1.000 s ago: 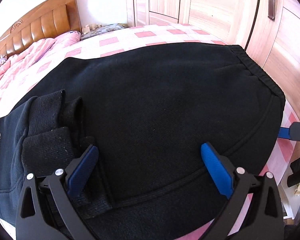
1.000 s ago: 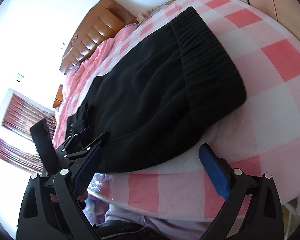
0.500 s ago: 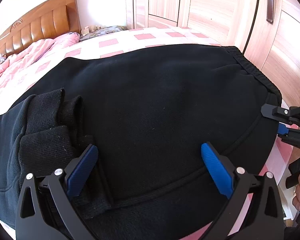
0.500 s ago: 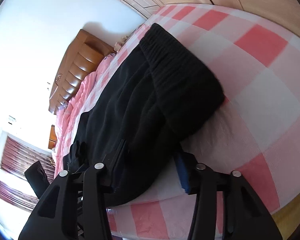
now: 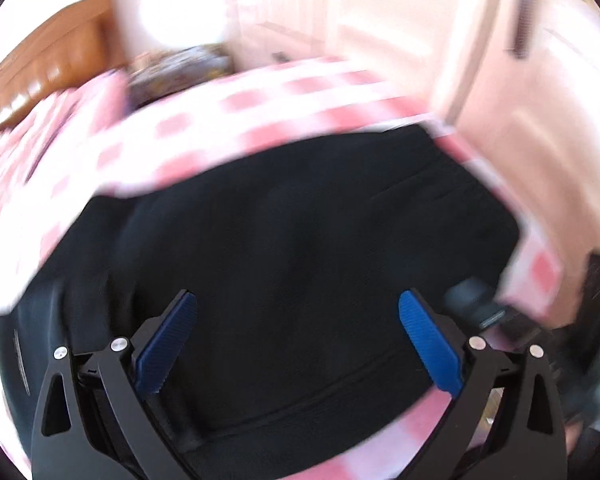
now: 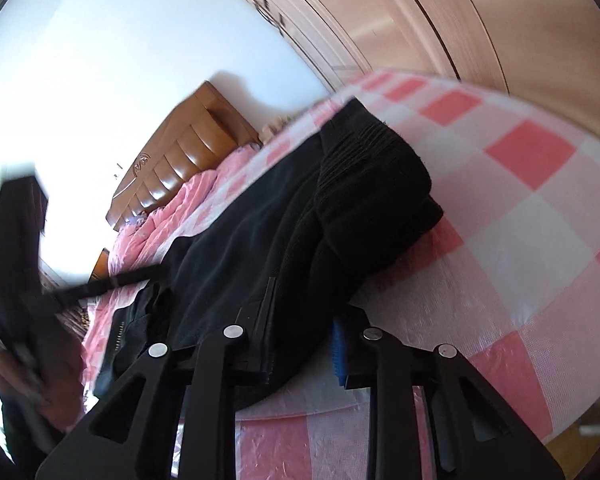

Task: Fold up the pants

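Left wrist view is motion-blurred. We see our left gripper point(image 5: 298, 340) spread wide, blue pads point(image 5: 428, 346) apart, hovering over the black pants point(image 5: 300, 240) with nothing between the jaws. The pants lie on the bed point(image 5: 188, 128) with its pink-and-white checked sheet; heavy fleece-like fabric, folded in layers, one seam curving across the near part. Wooden headboard point(image 5: 48, 68) at far left, pale wardrobe doors point(image 5: 480, 40) at right.

Right wrist view: our right gripper point(image 6: 300, 350) is narrowed down on the pants' point(image 6: 260, 248) near edge, fabric pinched between the jaws, one blue pad point(image 6: 338, 354) just visible beside the cloth. The ribbed waistband point(image 6: 368, 160) sits doubled over at the far end, bunched. The pants run lengthwise toward the headboard point(image 6: 172, 172). Left gripper point(image 6: 16, 264) shows blurred at far left.
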